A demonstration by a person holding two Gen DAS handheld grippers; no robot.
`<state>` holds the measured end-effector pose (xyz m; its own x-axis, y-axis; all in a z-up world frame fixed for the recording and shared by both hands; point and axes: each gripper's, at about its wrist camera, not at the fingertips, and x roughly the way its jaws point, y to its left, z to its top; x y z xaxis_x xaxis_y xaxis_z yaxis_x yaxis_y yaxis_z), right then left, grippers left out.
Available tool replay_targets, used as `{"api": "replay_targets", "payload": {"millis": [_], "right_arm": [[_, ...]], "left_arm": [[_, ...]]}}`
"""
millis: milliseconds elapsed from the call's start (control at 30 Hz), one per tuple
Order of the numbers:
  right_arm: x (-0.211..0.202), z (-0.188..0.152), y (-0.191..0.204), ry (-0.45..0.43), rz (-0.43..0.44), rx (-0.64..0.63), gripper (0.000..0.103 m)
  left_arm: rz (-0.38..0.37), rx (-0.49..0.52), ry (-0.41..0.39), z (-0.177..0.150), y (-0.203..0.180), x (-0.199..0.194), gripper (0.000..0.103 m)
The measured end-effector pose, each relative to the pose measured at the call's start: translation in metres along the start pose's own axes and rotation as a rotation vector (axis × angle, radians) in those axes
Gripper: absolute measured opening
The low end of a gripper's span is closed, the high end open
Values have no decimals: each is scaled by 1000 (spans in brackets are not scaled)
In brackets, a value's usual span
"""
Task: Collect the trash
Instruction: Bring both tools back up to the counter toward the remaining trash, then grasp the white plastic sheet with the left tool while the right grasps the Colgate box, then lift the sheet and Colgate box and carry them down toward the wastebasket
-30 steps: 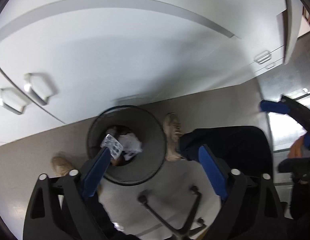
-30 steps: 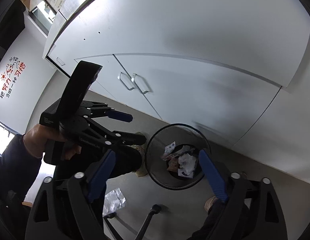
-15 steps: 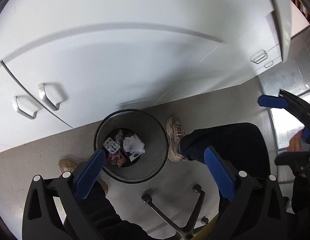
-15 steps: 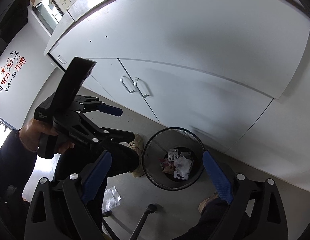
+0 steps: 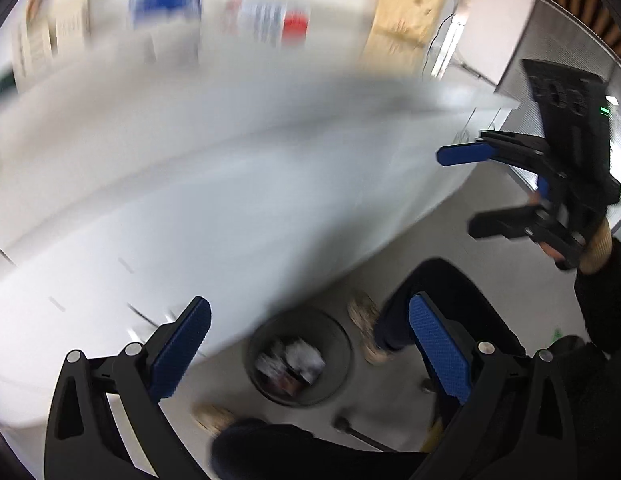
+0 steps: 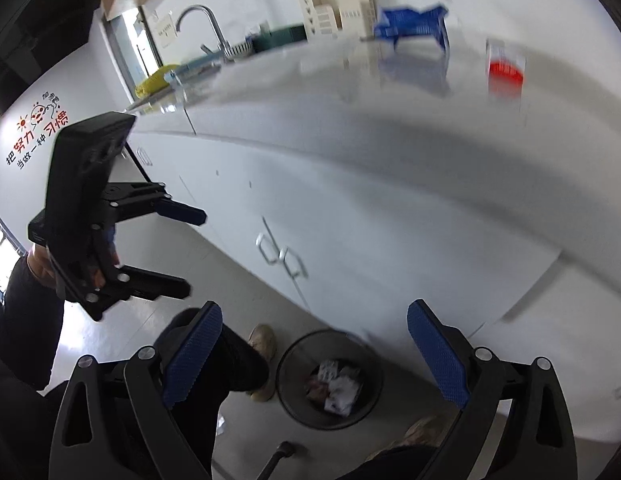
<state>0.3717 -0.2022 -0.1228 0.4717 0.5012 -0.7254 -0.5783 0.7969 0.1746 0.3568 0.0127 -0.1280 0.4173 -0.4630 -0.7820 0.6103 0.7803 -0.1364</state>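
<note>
A black mesh trash bin (image 6: 329,380) stands on the floor against the white cabinets, with crumpled paper and wrappers (image 6: 335,385) inside; it also shows, blurred, in the left wrist view (image 5: 299,358). My left gripper (image 5: 310,350) is open and empty, high above the bin; it also shows in the right wrist view (image 6: 186,250). My right gripper (image 6: 314,354) is open and empty, also well above the bin; it also shows in the left wrist view (image 5: 466,192). On the counter lie a red-and-white packet (image 6: 505,67) and a blue item (image 6: 414,28).
A long grey counter (image 6: 318,92) tops white cabinets with door handles (image 6: 279,255). A sink with a tap (image 6: 206,28) is at its far end, boxes (image 6: 338,12) at the back. My legs, shoes (image 6: 263,344) and a chair base (image 5: 350,428) are beside the bin.
Both grippers have risen and tilted up from the bin, so the countertop has come into view. The blister pack that was at the left fingers fell into the bin.
</note>
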Motion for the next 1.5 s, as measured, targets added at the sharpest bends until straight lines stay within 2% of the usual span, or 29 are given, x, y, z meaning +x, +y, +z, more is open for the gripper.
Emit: {"api": "replay_targets", "payload": {"millis": [133, 233, 333, 400, 467, 533, 633, 700, 733, 833, 900, 1033, 1100, 1133, 1167, 1200, 1233, 1300, 1367, 1500], "right_arm": [[-23, 39, -11, -62, -28, -18, 96], [-36, 71, -27, -109, -59, -21, 99], [-42, 106, -49, -147, -117, -11, 99], [-40, 131, -69, -168, -184, 16, 99], [-32, 152, -86, -168, -206, 65, 99], [-18, 175, -109, -146, -211, 117, 99], [11, 202, -132, -92, -282, 136, 99], [31, 217, -147, -48, -306, 127, 99], [39, 223, -154, -33, -315, 134, 99], [61, 235, -176, 20, -299, 171, 99], [74, 237, -187, 49, -315, 185, 99], [88, 231, -196, 76, -302, 206, 99], [88, 230, -200, 71, -310, 227, 99], [89, 230, -204, 78, -312, 239, 94], [89, 229, -207, 79, -314, 250, 89], [90, 228, -210, 88, -311, 265, 73], [91, 226, -215, 97, -302, 288, 58], [92, 223, -221, 96, -290, 311, 57], [90, 222, -219, 92, -322, 298, 54], [86, 217, -218, 86, -307, 291, 53]], "left_arm": [[89, 79, -114, 33, 7, -49, 99], [201, 165, -172, 58, 22, -68, 99], [255, 215, -150, 84, 48, -65, 99], [245, 207, -106, 102, 68, -52, 99], [227, 163, -51, 121, 94, -36, 99], [186, 127, -4, 130, 114, -22, 99], [217, 133, 17, 132, 128, -7, 99], [195, 135, 42, 134, 137, 3, 99], [176, 126, 58, 136, 142, 9, 99], [182, 110, 93, 138, 152, 20, 99], [217, 100, 63, 136, 155, 21, 99], [179, 91, 51, 129, 154, 22, 98], [165, 92, 56, 128, 153, 24, 85], [151, 84, 49, 128, 154, 22, 80], [158, 80, 41, 128, 154, 21, 69], [168, 72, 31, 128, 155, 19, 54], [166, 62, 25, 129, 156, 18, 46], [149, 46, 4, 128, 157, 14, 12], [128, 30, -25, 127, 157, 10, 8], [121, 17, -58, 124, 154, 3, 6]]}}
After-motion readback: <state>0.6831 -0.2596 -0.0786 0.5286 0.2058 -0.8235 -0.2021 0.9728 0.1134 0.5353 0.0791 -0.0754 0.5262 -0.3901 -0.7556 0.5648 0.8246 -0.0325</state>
